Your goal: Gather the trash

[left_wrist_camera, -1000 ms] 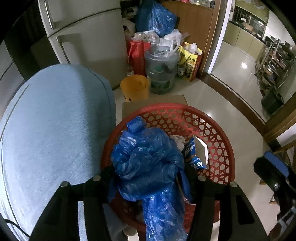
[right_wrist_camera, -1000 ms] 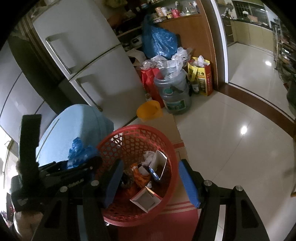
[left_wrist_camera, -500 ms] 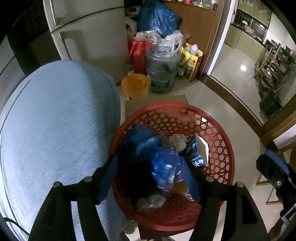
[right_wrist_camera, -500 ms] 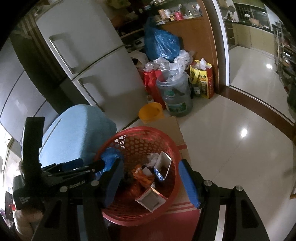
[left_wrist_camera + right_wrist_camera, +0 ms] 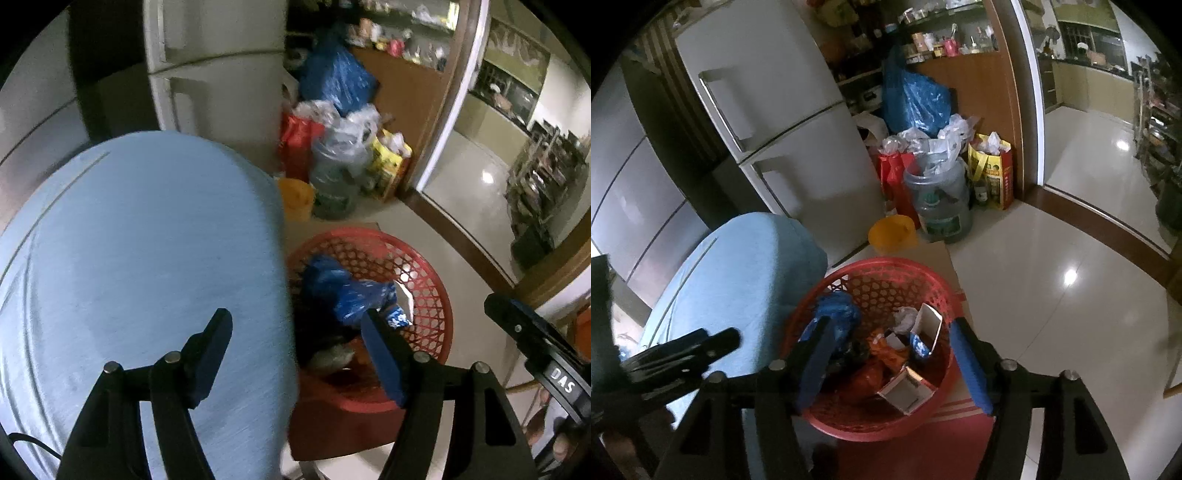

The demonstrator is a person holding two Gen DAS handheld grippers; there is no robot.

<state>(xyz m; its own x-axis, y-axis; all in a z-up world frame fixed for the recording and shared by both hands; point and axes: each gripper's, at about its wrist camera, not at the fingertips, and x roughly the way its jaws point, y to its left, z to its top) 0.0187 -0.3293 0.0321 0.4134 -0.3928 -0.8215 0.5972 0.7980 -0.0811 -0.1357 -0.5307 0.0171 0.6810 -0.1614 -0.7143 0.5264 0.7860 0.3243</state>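
Note:
A red mesh trash basket (image 5: 428, 277) stands on the floor beside a light blue table (image 5: 140, 251). A crumpled blue plastic bag (image 5: 343, 288) lies inside it on top of other trash. My left gripper (image 5: 295, 332) is open and empty, above the table edge and the basket's left side. In the right wrist view the basket (image 5: 886, 273) holds the blue bag (image 5: 836, 308), white cartons (image 5: 905, 389) and wrappers. My right gripper (image 5: 888, 345) is open and empty above the basket. The left gripper (image 5: 683, 354) shows at the left over the table.
A white fridge (image 5: 783, 122) stands behind the table. A yellow bucket (image 5: 892, 232), a clear water jug (image 5: 942, 203), red and yellow bags and a large blue bag (image 5: 916, 99) crowd the floor by a wooden cabinet. Glossy tiled floor (image 5: 1052, 258) lies to the right.
My left gripper opened and let the blue bag drop into the basket, then drew back left over the table. My right gripper has barely moved.

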